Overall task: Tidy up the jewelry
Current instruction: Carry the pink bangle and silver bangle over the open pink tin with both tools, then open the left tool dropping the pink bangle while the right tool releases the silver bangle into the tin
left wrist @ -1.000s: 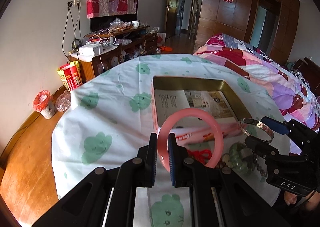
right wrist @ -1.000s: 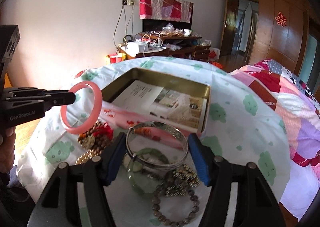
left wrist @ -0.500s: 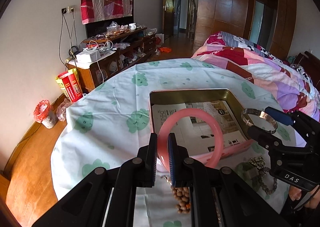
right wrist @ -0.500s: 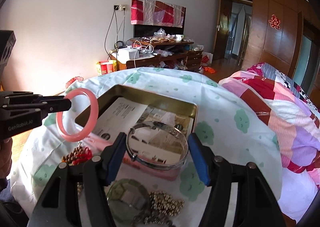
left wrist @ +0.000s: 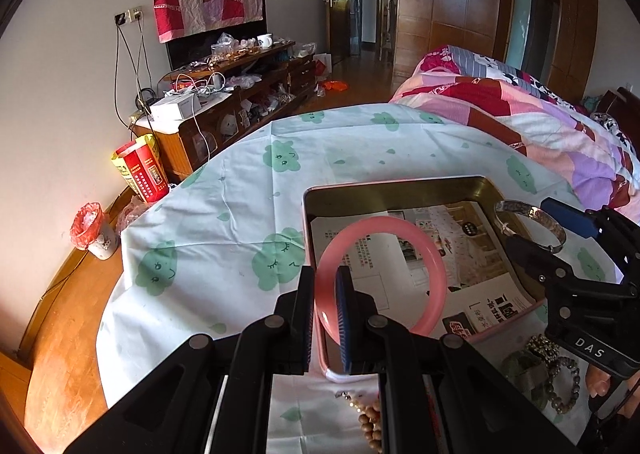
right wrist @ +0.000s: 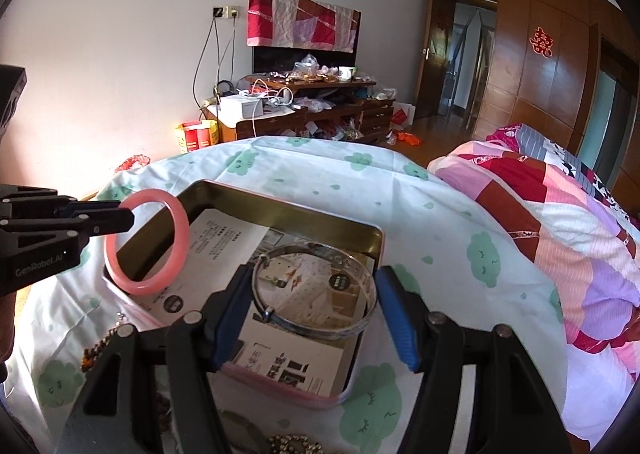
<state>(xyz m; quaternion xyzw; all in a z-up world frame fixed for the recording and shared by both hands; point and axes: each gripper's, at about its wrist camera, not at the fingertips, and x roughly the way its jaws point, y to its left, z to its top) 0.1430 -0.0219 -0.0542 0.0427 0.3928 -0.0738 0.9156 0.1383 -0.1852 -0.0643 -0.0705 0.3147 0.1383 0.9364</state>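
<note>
My left gripper (left wrist: pixel 325 282) is shut on a pink bangle (left wrist: pixel 400 224), which stands upright over the near left part of a gold-lined tin tray (left wrist: pixel 400 184). The tray has a pink outer wall and printed paper inside. In the right wrist view the pink bangle (right wrist: pixel 182 230) hangs at the tray's left rim (right wrist: pixel 288 210), pinched by the left gripper (right wrist: pixel 124 218). My right gripper (right wrist: pixel 316 294) holds a silver bangle (right wrist: pixel 320 332) flat between its blue pads, above the tray's near right side. The left wrist view shows that silver bangle (left wrist: pixel 528 220) at the tray's right edge.
Loose bead bracelets (left wrist: pixel 560 386) and a wooden bead string (left wrist: pixel 368 422) lie on the cloth-covered round table near its front edge. A bed with a patchwork quilt (left wrist: pixel 520 114) is close on the right. A cluttered low cabinet (left wrist: pixel 240 94) stands at the far wall.
Both grippers have moved forward with their bangles, from above the loose jewellery to above the tin tray. The loose beads have slid toward the bottom of both views.
</note>
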